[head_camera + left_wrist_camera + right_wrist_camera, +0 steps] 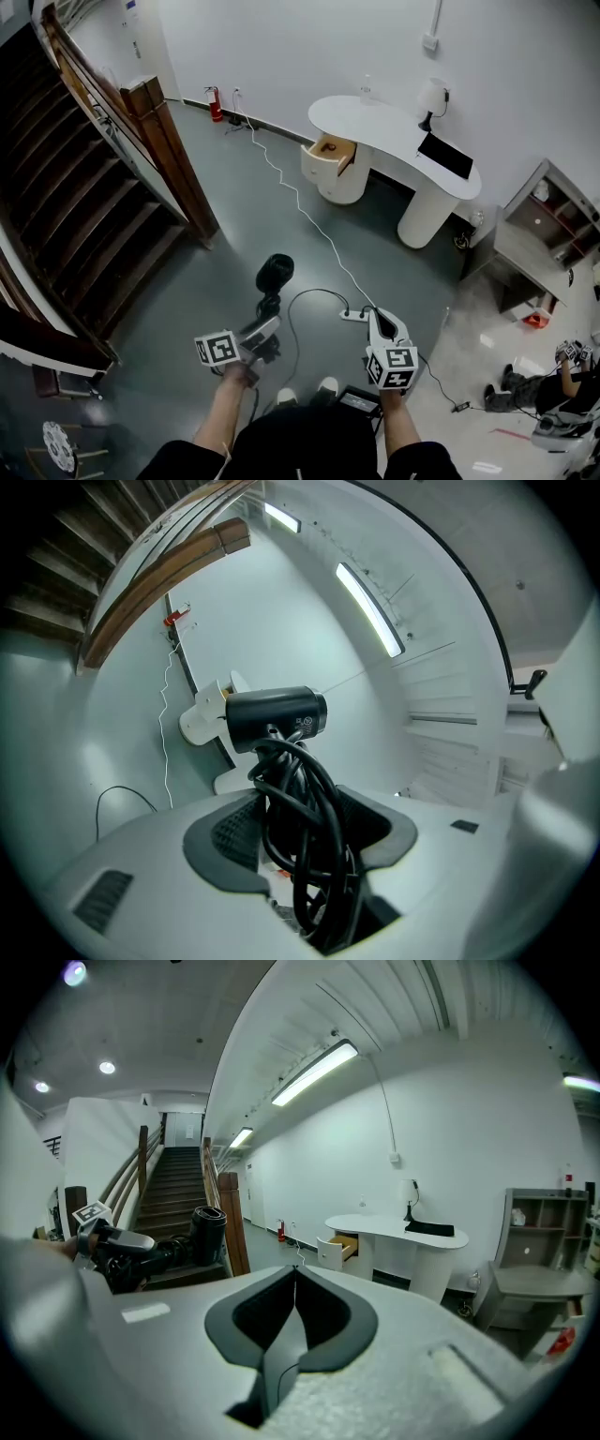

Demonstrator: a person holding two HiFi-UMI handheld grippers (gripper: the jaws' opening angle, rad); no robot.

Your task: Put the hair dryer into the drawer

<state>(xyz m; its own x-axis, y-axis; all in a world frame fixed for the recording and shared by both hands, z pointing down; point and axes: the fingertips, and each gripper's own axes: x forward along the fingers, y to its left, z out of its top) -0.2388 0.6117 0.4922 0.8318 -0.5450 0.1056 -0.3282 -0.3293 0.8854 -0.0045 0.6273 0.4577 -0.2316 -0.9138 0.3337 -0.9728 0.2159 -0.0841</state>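
Left gripper (268,324): jaws stand wide, clamped on the handle of the black hair dryer (275,273). In the left gripper view the dryer's barrel (275,719) lies crosswise above the jaws. Its black cord (302,827) is wound in loops round the handle and fills the gap between the ribbed pads (234,829), which press on the bundle. The dryer is held out in front of the person, above the grey floor (234,216) and well apart from the desk.

Right gripper (374,317): jaws closed together, pads meeting on a line, nothing between them (295,1274). It is carried beside the left gripper, apart from it.

Drawer (333,150): pulled open at the left end of the curved white desk (394,131), wood-coloured inside. No view shows its contents clearly. From the right gripper view, the drawer (340,1246) shows ahead, across open floor.

Surroundings: wooden staircase (84,206) to the left. A thin white cable (300,202) runs across the floor from the wall to a power strip (354,316) near the right gripper.
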